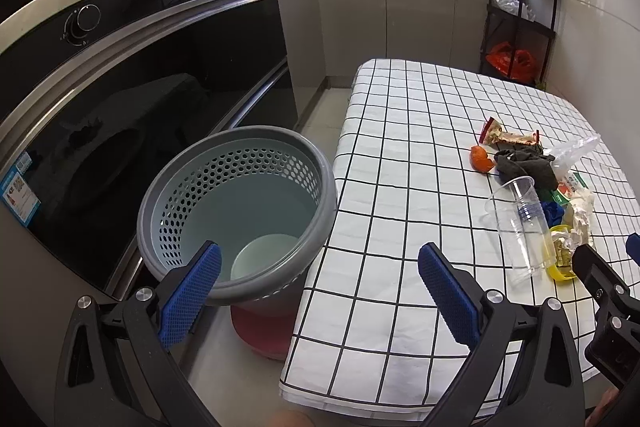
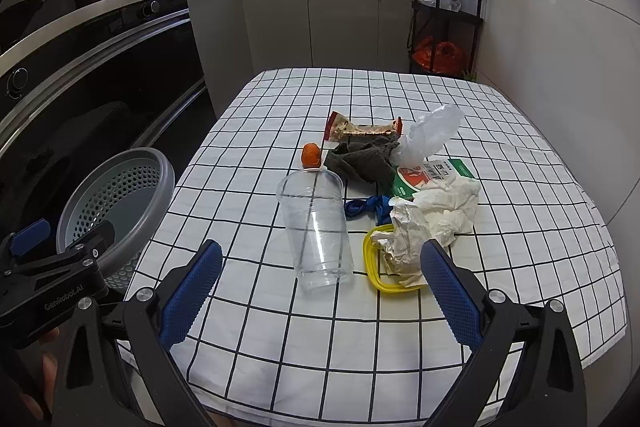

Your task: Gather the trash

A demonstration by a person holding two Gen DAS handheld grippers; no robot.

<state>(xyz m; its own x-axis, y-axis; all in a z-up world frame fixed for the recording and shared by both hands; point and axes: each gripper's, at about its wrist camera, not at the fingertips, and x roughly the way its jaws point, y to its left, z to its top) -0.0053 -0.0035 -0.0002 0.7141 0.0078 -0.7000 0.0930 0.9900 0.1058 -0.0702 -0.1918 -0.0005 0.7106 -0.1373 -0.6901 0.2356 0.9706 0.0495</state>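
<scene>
A grey perforated bin (image 1: 240,211) (image 2: 116,203) stands on the floor left of the checked table (image 2: 400,327); a white cup or lid (image 1: 260,259) lies in it. Trash lies on the table: a clear plastic cup (image 2: 316,227) (image 1: 520,227) on its side, orange peel (image 2: 311,155), a snack wrapper (image 2: 362,129), a dark cloth (image 2: 360,159), a clear bag (image 2: 430,133), crumpled paper (image 2: 432,223), a yellow ring (image 2: 374,267), a blue scrap (image 2: 366,207), a green packet (image 2: 432,175). My left gripper (image 1: 320,279) is open over the bin's edge. My right gripper (image 2: 322,283) is open just before the cup.
A black oven front (image 1: 120,107) lines the left side. Grey cabinets (image 2: 312,23) and a sink counter stand at the back. A black shelf rack (image 2: 444,7) with bags stands at the back right. A red object (image 1: 264,327) lies under the bin.
</scene>
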